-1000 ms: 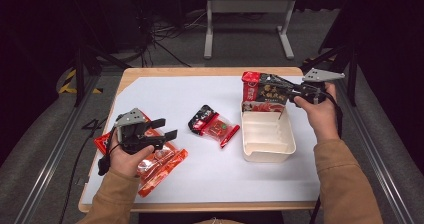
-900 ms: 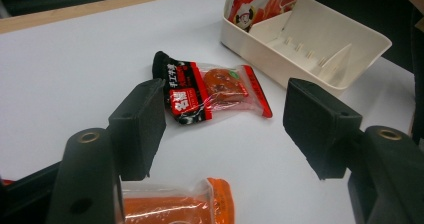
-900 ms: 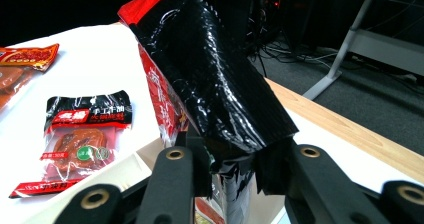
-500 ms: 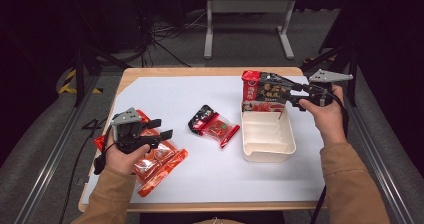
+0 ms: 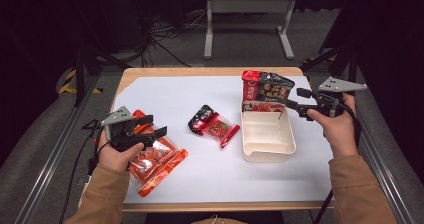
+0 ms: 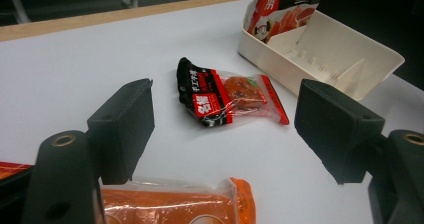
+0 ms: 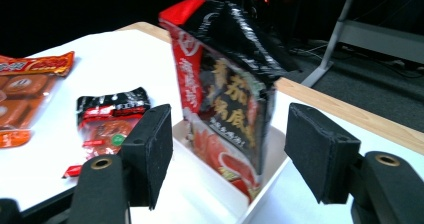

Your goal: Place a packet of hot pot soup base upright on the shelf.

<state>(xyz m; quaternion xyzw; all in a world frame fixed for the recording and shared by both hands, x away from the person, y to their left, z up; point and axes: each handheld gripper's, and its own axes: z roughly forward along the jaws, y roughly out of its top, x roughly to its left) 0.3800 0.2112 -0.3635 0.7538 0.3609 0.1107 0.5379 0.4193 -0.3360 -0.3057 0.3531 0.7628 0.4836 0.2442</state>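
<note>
The right gripper [image 5: 294,102] had just been opening; its jaws stood wide and empty beside the red-and-black bag [image 5: 264,88], which stood upright in the far end of the white tray [image 5: 268,150]. The left gripper [image 5: 156,125] was also opening, empty, above the orange packet [image 5: 159,163] on the tabletop [image 5: 175,94]. A small red packet [image 5: 214,127] lay between packet and tray

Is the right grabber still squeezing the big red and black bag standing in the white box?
Apart. In the right gripper view, the right gripper has just opened, with gaps between both pads and the bag, which stands in the white box.
</note>
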